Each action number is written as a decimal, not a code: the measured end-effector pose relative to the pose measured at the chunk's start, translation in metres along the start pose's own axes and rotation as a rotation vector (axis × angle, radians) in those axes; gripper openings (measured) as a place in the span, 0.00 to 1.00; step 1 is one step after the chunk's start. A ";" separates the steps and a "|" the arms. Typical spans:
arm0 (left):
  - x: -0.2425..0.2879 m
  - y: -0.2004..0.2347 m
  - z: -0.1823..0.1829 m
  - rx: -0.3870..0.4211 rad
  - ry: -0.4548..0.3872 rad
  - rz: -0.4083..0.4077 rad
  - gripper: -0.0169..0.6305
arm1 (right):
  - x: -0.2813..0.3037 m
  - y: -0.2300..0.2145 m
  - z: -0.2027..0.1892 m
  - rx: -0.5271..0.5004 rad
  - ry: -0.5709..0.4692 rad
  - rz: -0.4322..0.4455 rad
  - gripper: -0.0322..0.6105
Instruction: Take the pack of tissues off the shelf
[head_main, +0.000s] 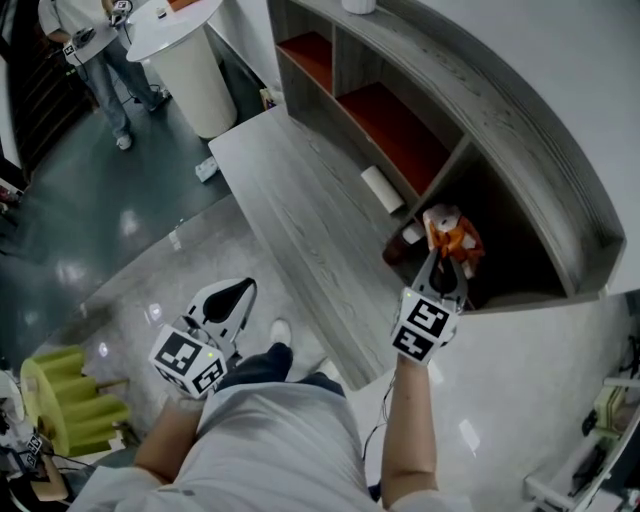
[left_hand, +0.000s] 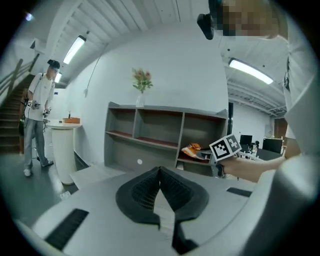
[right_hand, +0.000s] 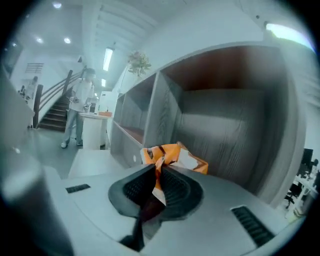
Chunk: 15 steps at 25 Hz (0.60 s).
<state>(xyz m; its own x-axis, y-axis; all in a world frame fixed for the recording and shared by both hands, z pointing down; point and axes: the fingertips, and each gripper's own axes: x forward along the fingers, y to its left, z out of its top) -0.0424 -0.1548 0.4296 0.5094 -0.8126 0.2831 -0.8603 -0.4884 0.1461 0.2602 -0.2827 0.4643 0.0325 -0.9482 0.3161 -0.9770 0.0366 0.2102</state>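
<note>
One pack of tissues (right_hand: 170, 153) looks orange, white, crumpled.

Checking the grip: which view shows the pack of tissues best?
The right gripper view: the orange pack of tissues sits close, its wrapper pinched between the jaws. The head view shows it partly behind the right gripper; the left gripper view shows it small and distant.

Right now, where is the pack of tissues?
The pack of tissues is right of centre in the head view, pinched in the right gripper's shut jaws at the front of the shelf's dark end compartment, near the white roll.
</note>
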 end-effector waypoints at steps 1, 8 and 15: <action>-0.002 0.002 0.000 -0.002 -0.005 -0.001 0.05 | -0.005 0.006 0.004 0.000 -0.007 0.012 0.11; -0.008 0.012 0.010 -0.005 -0.044 -0.018 0.05 | -0.031 0.046 0.025 -0.002 -0.039 0.064 0.10; 0.001 0.012 0.026 0.000 -0.084 -0.077 0.05 | -0.050 0.068 0.038 0.042 -0.050 0.099 0.10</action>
<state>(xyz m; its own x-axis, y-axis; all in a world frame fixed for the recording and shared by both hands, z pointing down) -0.0519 -0.1700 0.4074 0.5742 -0.7961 0.1909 -0.8183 -0.5509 0.1640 0.1842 -0.2448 0.4274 -0.0738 -0.9554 0.2861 -0.9830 0.1182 0.1409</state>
